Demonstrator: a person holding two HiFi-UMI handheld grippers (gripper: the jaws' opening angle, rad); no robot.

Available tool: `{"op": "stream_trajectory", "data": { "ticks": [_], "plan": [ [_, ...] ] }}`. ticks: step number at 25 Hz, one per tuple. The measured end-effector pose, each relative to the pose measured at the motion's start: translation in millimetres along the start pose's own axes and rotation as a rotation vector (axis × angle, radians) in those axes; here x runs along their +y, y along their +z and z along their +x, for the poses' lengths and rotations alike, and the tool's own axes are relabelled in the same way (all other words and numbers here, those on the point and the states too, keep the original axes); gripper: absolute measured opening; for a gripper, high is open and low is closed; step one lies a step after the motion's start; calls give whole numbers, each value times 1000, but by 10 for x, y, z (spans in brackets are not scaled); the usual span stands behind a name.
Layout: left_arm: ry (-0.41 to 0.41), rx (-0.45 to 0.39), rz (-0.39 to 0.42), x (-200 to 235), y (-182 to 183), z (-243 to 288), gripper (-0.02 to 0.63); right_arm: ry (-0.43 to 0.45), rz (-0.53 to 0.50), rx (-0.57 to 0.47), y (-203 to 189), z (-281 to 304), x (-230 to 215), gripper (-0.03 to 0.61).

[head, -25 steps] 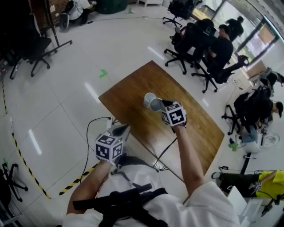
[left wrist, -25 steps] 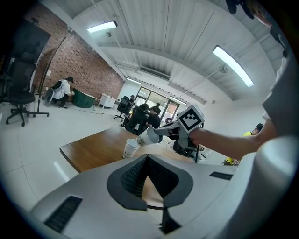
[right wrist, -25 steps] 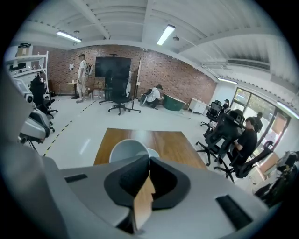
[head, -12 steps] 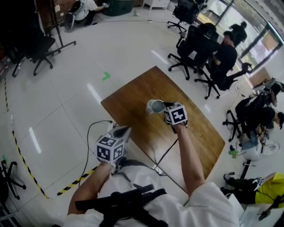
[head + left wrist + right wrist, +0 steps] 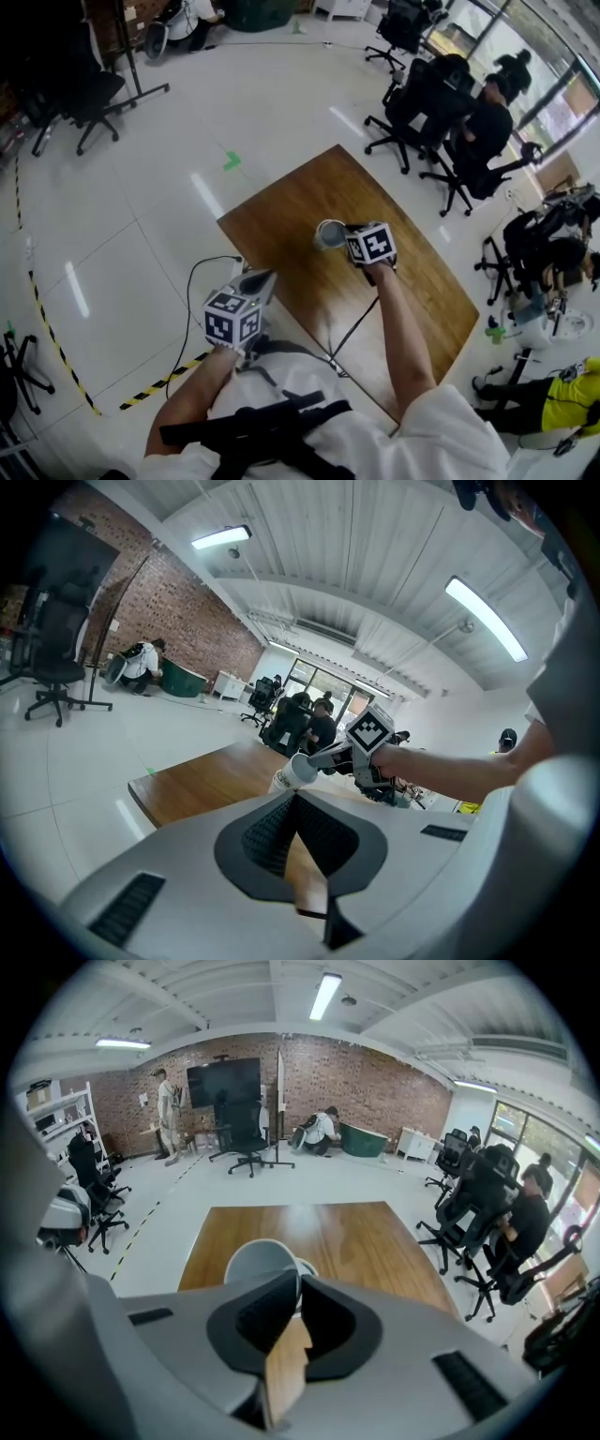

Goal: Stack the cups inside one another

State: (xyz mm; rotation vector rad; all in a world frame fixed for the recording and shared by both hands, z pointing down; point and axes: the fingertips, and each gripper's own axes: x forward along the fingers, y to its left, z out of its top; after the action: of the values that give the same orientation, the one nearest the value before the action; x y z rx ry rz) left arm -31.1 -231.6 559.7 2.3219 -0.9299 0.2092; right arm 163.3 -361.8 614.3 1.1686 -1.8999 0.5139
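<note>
Cup (image 5: 258, 1260): thin-walled, light, probably crushable; take it gently by the rim wall. It is near the middle of the desk (image 5: 281, 202), seemingly entering the second cup (image 5: 306, 1265).
Right gripper (image 5: 298, 1283): jaws narrow, opening, rim wall between.
Left gripper (image 5: 292, 797): jaws together, empty.

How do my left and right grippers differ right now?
The right gripper reaches over the table, its opening jaws on the rim of a grey cup. The left gripper hangs by the table's near edge, empty, jaws together. Both carry marker cubes.
</note>
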Motion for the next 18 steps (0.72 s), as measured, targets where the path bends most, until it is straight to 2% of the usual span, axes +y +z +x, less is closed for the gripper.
{"op": "stream_trajectory", "data": {
  "ticks": [10,18],
  "plan": [
    [17,14,-16,124,58,99,-8,-29,-11,25,30,227,-151,48],
    [27,26,-26,165,26,171,-8,-19,8,29,-30,364,-202,49]
  ]
}}
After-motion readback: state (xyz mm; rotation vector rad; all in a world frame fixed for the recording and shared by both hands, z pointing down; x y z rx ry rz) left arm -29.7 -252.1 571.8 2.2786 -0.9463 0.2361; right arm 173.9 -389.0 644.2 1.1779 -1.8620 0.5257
